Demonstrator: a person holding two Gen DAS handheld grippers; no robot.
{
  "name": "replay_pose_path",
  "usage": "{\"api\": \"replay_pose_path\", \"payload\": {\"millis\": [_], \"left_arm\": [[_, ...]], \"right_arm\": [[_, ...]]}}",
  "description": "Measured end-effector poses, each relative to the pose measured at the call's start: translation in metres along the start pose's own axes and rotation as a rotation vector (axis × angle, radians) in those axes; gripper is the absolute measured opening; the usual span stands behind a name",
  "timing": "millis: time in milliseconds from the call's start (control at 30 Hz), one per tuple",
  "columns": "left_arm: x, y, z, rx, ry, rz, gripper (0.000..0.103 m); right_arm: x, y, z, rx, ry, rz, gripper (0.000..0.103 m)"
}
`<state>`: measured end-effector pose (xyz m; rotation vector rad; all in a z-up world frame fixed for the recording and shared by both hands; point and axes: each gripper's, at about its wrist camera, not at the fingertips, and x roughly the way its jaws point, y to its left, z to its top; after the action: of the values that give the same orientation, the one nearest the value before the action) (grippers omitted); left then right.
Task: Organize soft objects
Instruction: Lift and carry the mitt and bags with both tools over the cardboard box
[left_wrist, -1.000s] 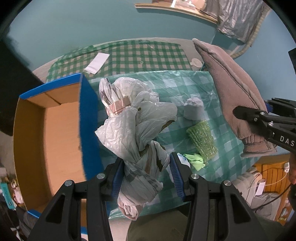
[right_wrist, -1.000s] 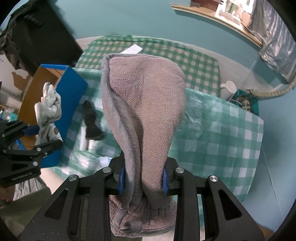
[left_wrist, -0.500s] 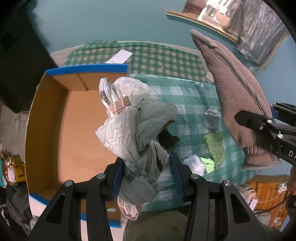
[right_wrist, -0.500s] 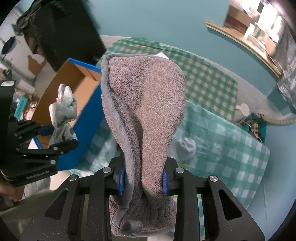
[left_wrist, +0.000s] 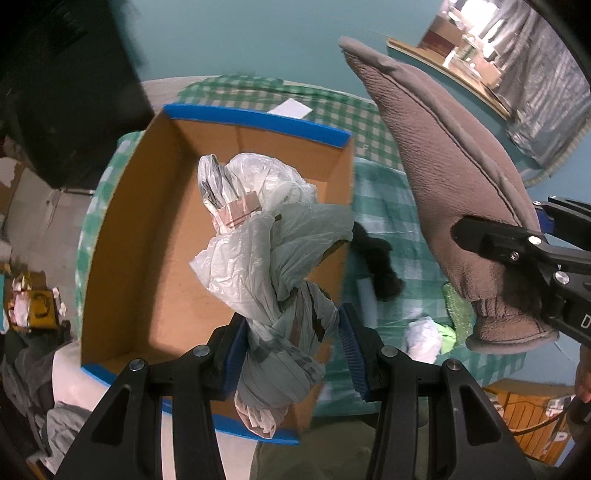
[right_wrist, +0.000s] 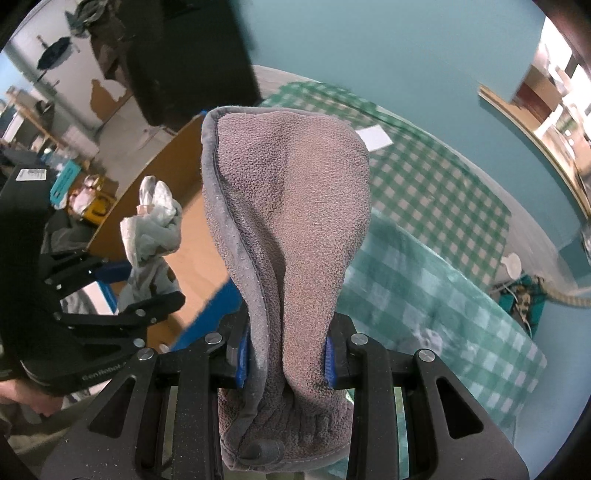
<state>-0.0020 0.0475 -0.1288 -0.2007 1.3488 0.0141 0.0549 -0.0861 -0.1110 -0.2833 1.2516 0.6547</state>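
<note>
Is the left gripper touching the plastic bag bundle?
Touching. The left wrist view shows the left gripper with both blue pads pressed against the twisted plastic bag bundle, held above the cardboard box.

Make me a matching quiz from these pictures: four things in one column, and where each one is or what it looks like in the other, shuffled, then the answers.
Things:
1. plastic bag bundle
2. brown fleece mitt
3. cardboard box
4. black cloth

Descriptions:
A. open, with blue edges
B. lying on the green checked tablecloth
C. clamped in the left claw
D. clamped in the right claw

Pairs: 1-C, 2-D, 3-A, 4-B
</note>
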Motion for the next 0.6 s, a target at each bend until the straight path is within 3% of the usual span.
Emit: {"api": "replay_pose_path", "payload": {"millis": [600], "left_arm": [[0.013,0.076,-0.006,-0.12,0.031,0.059,0.048]], "right_arm": [[0.059,0.062,0.05,-0.084,0.081,0.05,0.029]]}}
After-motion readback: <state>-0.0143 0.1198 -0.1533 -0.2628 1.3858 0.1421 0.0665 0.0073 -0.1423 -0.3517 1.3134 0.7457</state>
